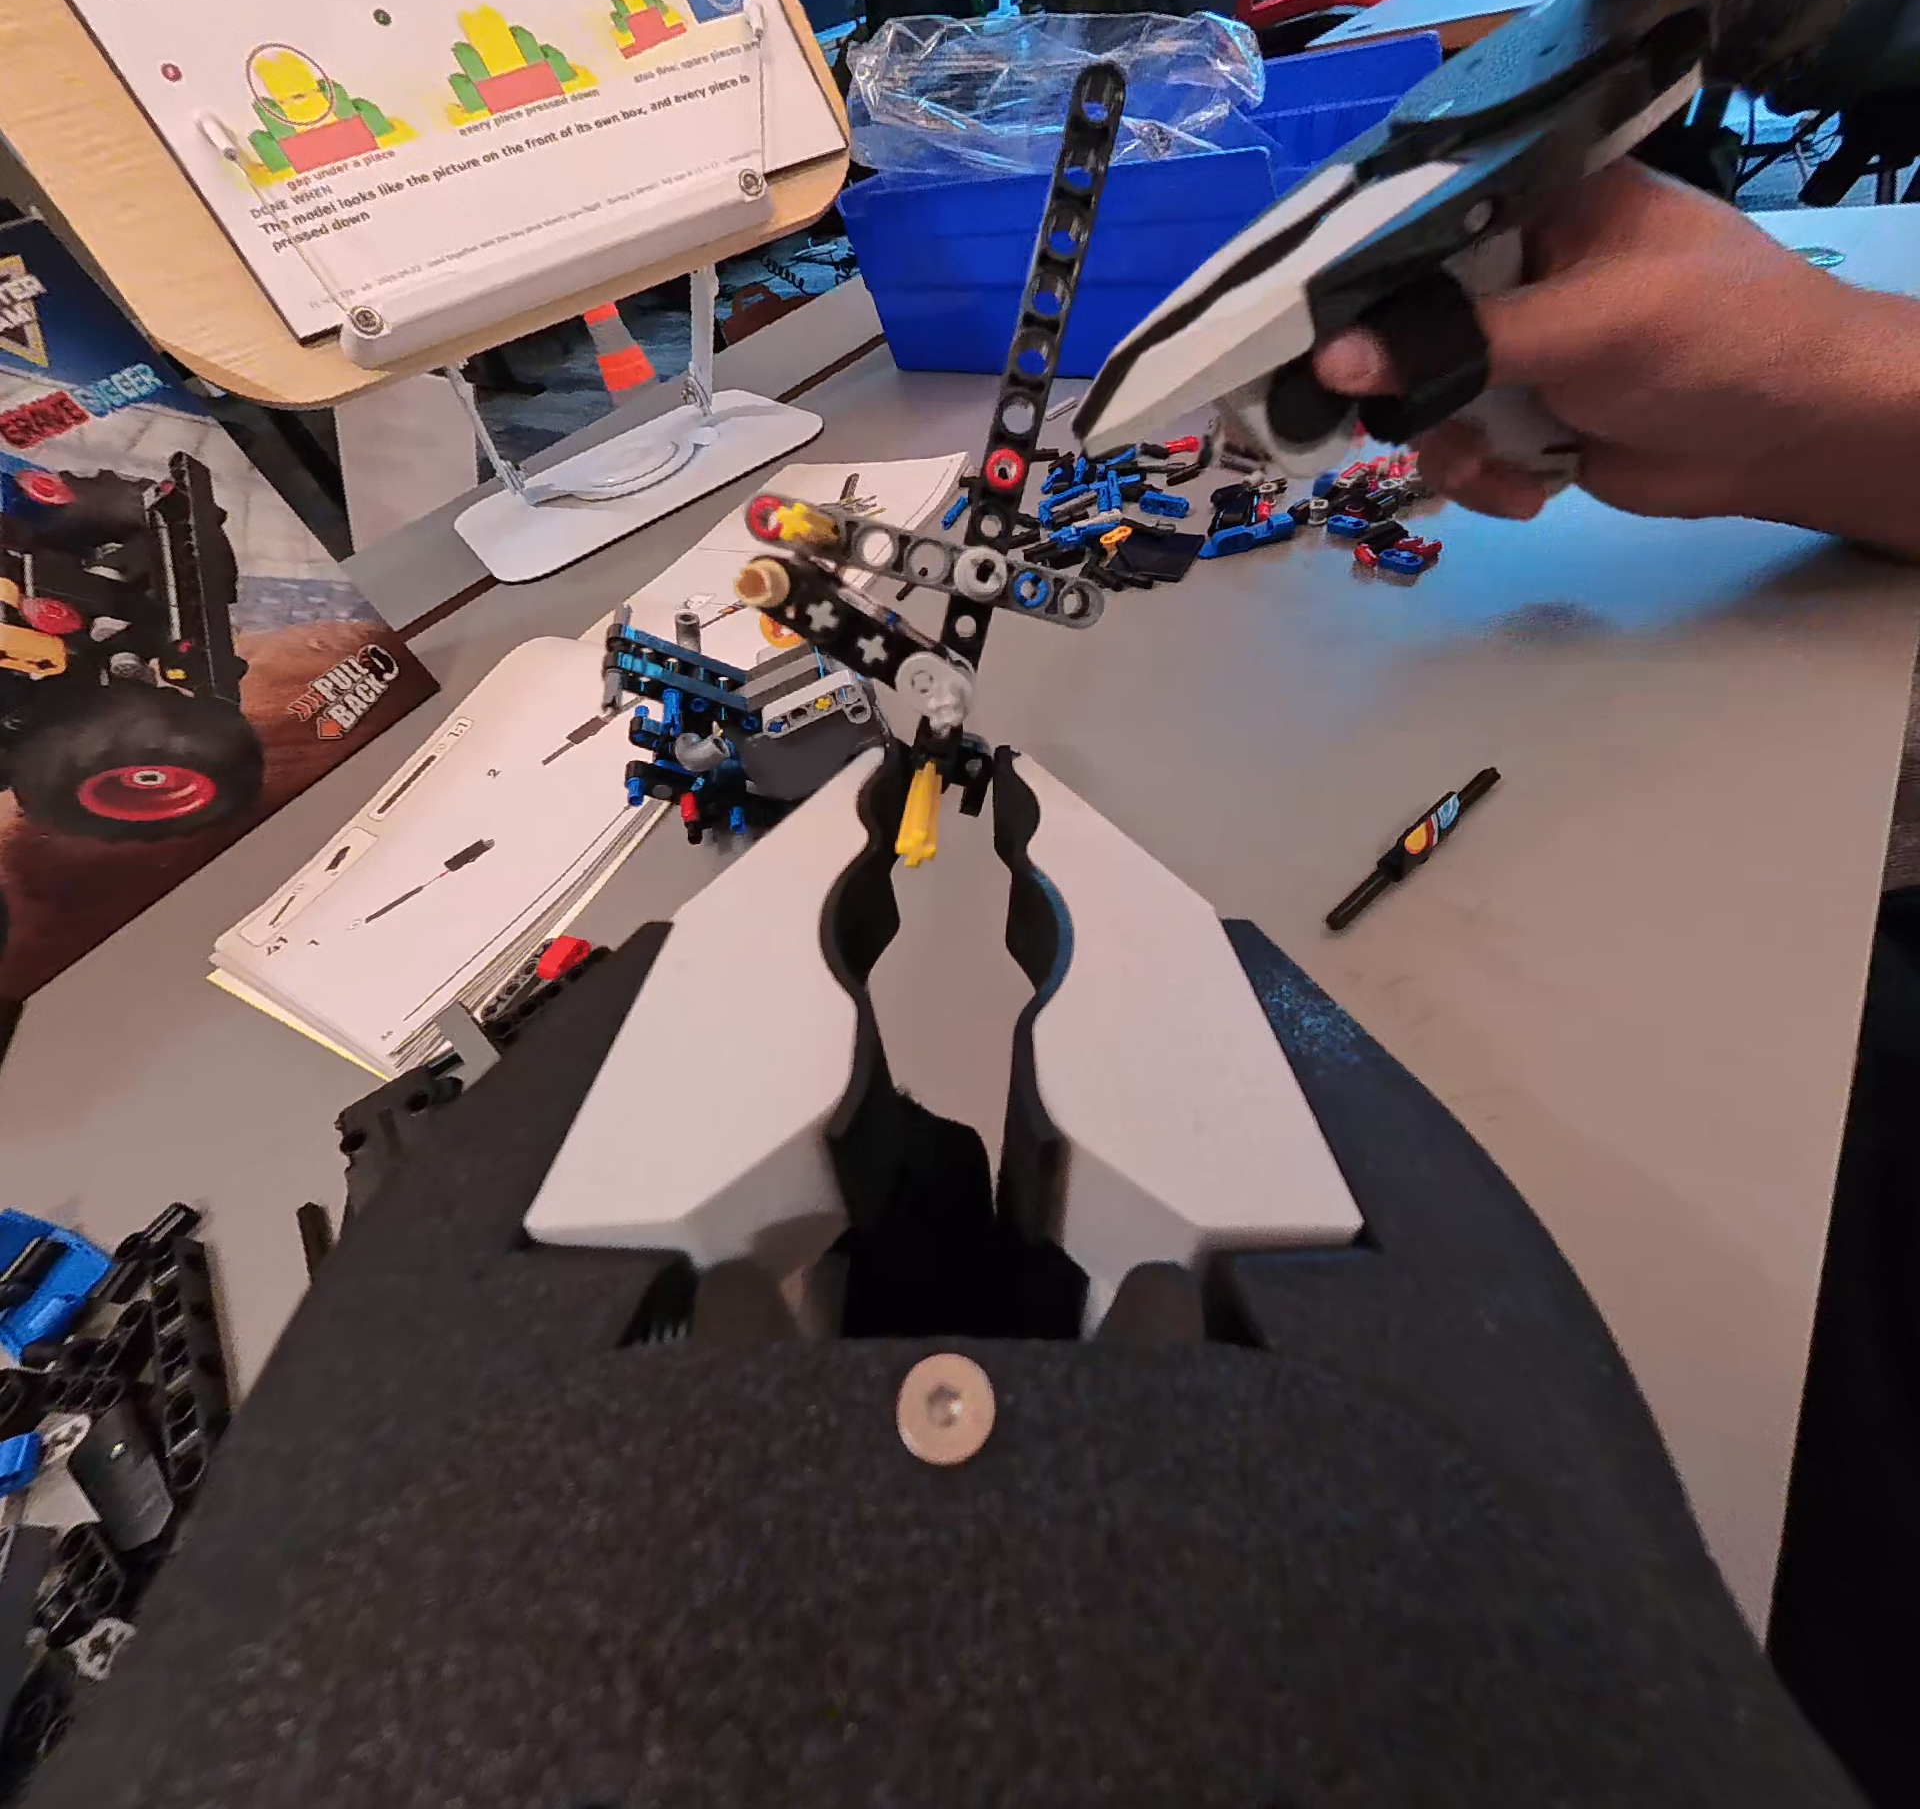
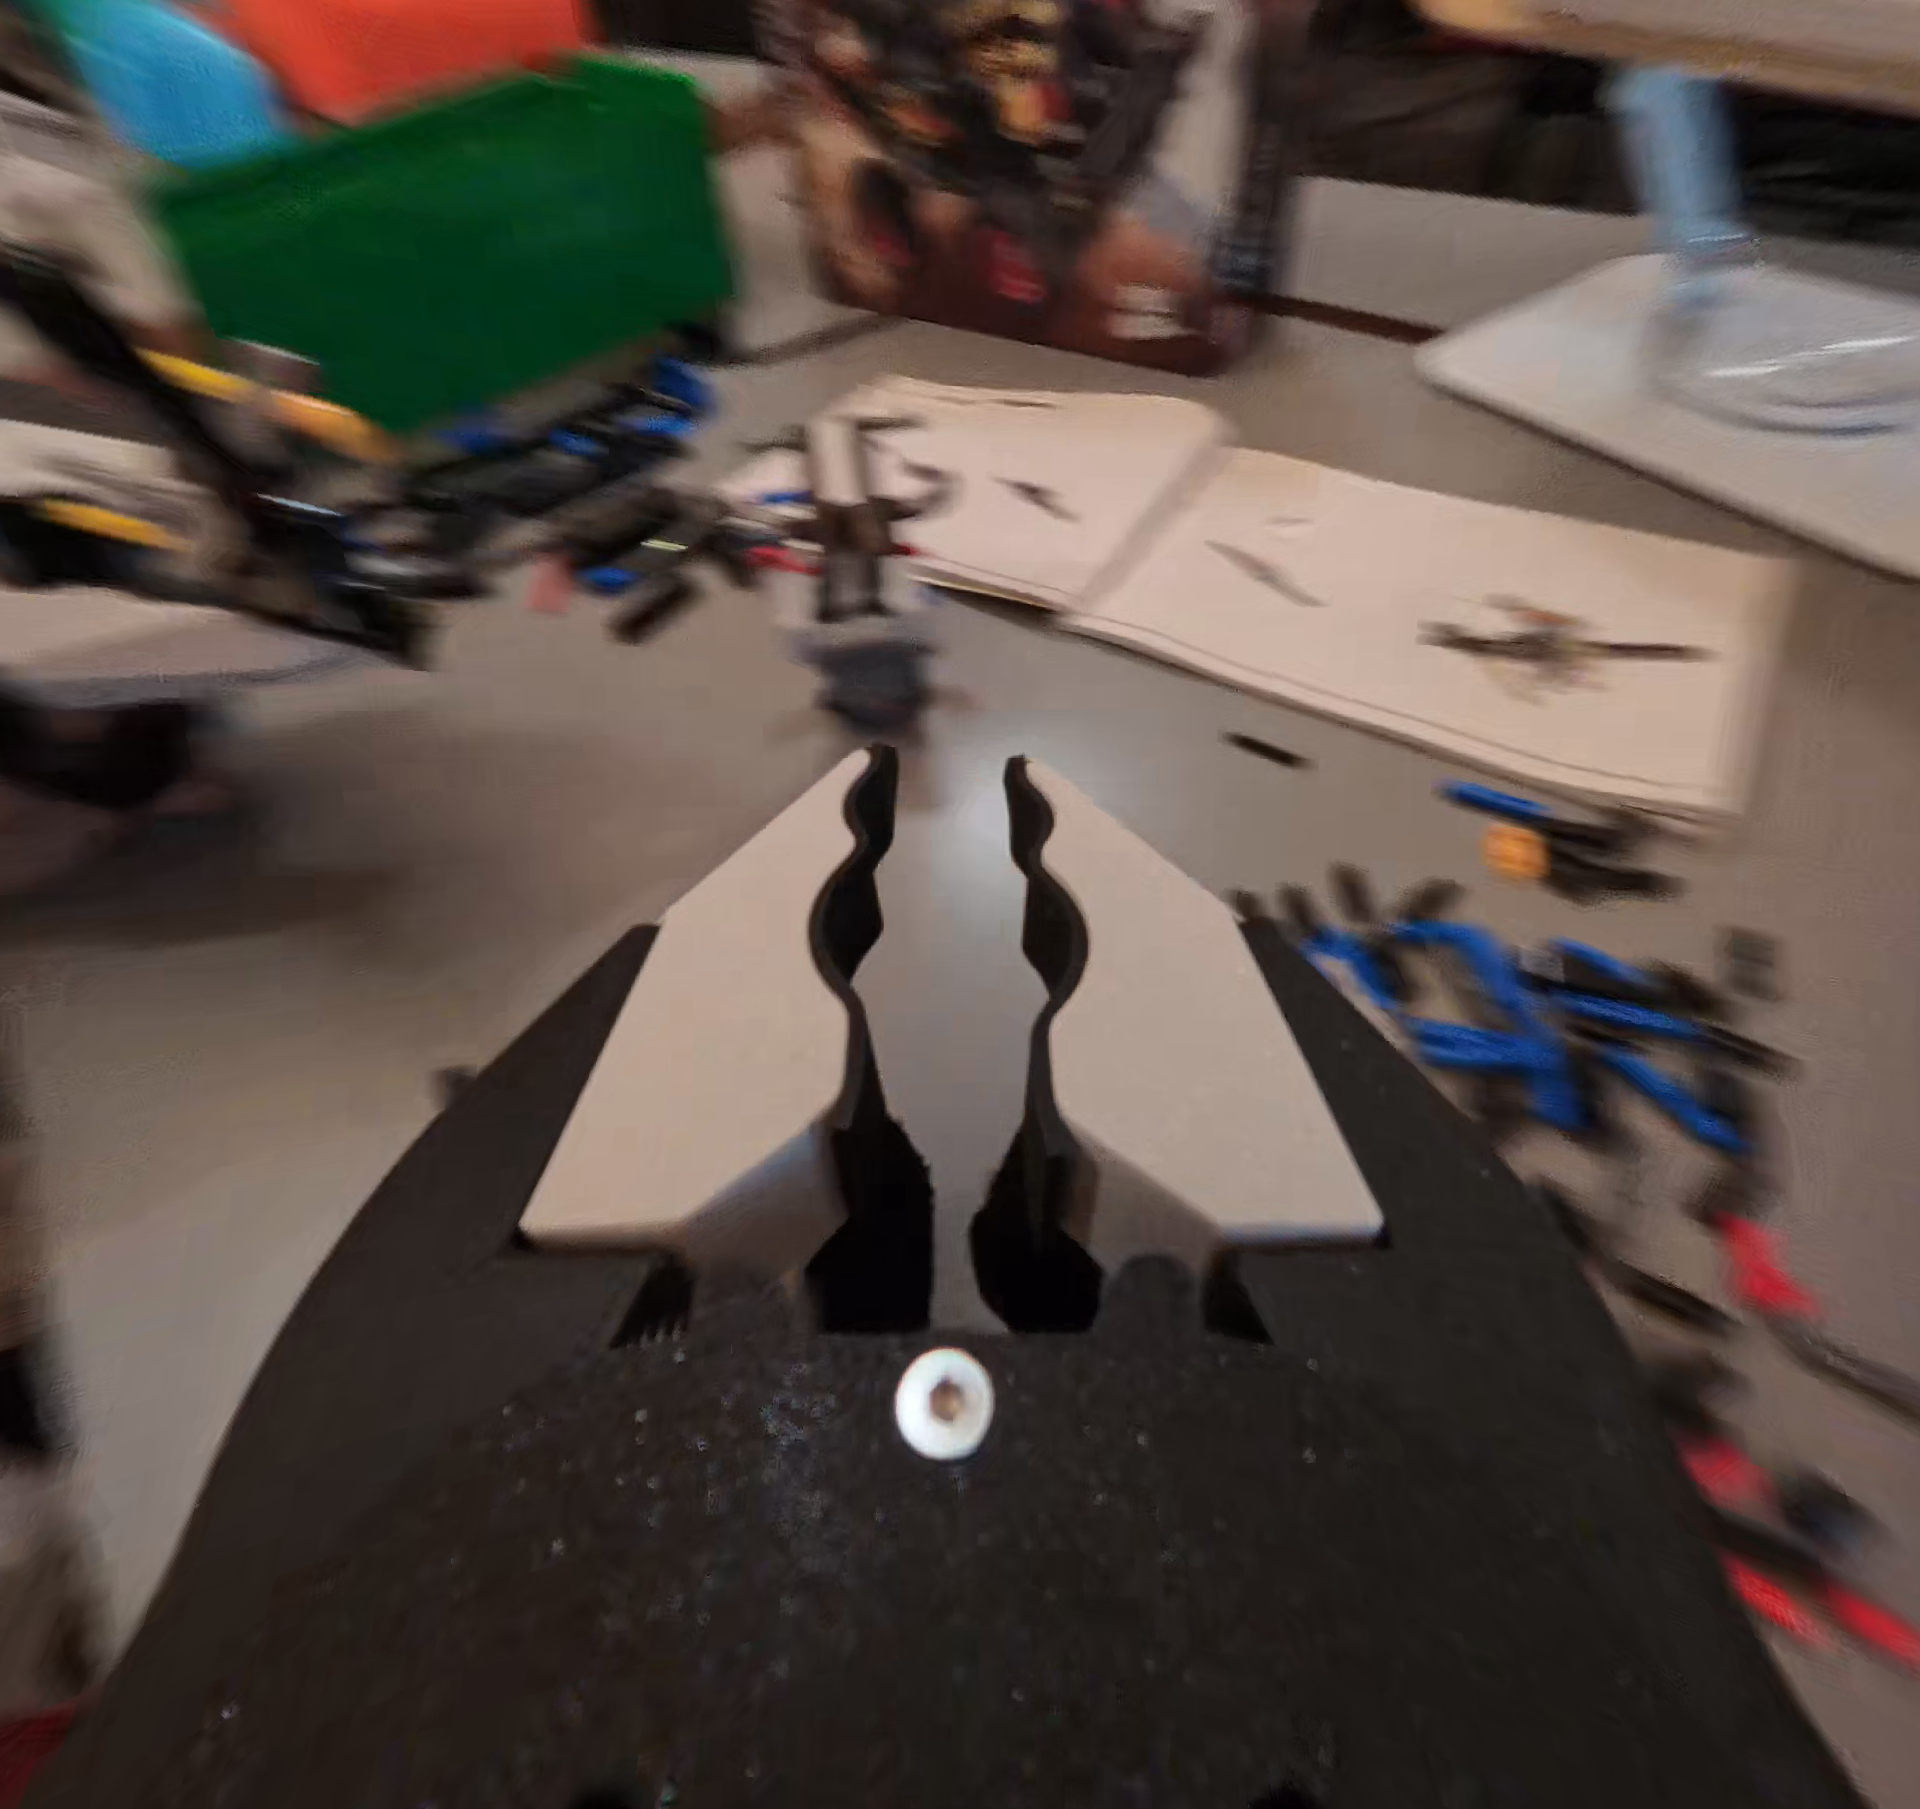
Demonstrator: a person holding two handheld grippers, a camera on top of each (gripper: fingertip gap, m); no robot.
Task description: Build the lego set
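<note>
My left gripper (image 1: 940, 767) is shut on a lego beam assembly (image 1: 971, 554) and holds it upright above the table by its lower end, where a yellow axle (image 1: 916, 809) sticks out. The assembly has a long black beam (image 1: 1049, 273), a grey cross beam (image 1: 935, 559) and a short black beam with a tan pin. My right gripper (image 2: 940, 762) is open and empty; its view is blurred. In the left wrist view it (image 1: 1101, 429) hovers over a pile of loose blue, black and red pieces (image 1: 1226, 512), right of the long beam.
An open instruction booklet (image 1: 457, 855) lies left of centre with a blue-and-grey sub-model (image 1: 727, 720) on it. A black stickered axle piece (image 1: 1413, 845) lies to the right. A blue bin (image 1: 1049, 242) with a plastic bag, a stand with a sheet (image 1: 436, 86) and the set's box (image 1: 135, 637) stand behind. The grippers' ends are close to 15 cm from one another.
</note>
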